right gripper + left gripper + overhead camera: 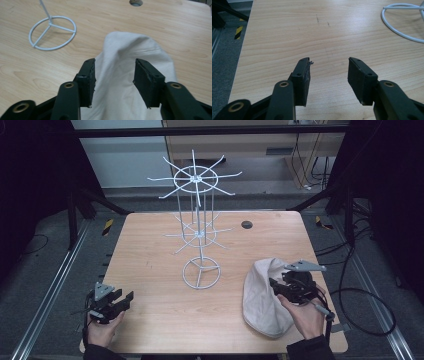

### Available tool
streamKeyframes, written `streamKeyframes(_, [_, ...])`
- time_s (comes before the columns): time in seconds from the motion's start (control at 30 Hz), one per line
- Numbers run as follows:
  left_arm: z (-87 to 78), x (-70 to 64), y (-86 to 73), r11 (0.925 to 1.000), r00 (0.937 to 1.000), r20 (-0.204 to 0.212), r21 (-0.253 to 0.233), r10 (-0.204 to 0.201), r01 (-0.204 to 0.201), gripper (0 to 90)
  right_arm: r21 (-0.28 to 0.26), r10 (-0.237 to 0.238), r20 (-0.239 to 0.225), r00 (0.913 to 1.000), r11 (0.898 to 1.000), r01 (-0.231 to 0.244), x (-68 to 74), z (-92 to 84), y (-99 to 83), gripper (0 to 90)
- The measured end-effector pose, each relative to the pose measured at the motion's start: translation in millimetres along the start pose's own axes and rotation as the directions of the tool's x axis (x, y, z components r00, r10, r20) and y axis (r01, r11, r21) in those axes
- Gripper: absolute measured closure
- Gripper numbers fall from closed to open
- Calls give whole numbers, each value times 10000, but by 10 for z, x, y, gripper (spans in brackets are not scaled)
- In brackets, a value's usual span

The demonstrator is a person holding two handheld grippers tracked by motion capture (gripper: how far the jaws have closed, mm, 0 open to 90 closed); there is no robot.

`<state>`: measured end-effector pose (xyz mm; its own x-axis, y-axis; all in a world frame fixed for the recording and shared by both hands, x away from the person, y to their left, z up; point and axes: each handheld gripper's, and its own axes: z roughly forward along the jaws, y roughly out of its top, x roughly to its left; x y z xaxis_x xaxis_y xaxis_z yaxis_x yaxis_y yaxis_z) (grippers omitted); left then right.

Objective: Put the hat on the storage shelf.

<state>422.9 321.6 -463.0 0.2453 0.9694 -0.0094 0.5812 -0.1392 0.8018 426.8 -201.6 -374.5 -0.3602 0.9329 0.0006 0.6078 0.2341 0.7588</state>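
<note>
A white wire rack (199,220) with two tiers of radiating hooks stands mid-table on a ring base (201,273). A beige cloth item (260,297) lies crumpled at the front right. My right gripper (275,286) hovers over its right side. In the right gripper view the jaws (115,68) stand apart, with the cloth (125,47) below and between them and the pads clear of it. My left gripper (125,300) rests at the front left corner, open over bare wood (328,67).
The wooden table (150,250) has a dark round hole (246,224) at the back right. The rack's ring base shows far left in the right gripper view (52,33) and top right in the left gripper view (402,7). Cables lie on the floor at right.
</note>
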Motion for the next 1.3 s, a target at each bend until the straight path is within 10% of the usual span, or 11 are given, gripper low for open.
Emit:
streamKeyframes(0.57, [-9,11,0,10000,10000,34,3,-40,40,521,1598,400,579,9975,9859,-488,168,571,3,481])
streamKeyframes(1.07, [-3,14,-2,10000,10000,43,73,-25,25,523,2472,481,856,9952,9666,-679,158,767,-24,872])
streamKeyframes(1.3, [-4,12,0,10000,10000,53,52,-24,24,524,2335,399,742,9964,9707,-562,158,663,1,887])
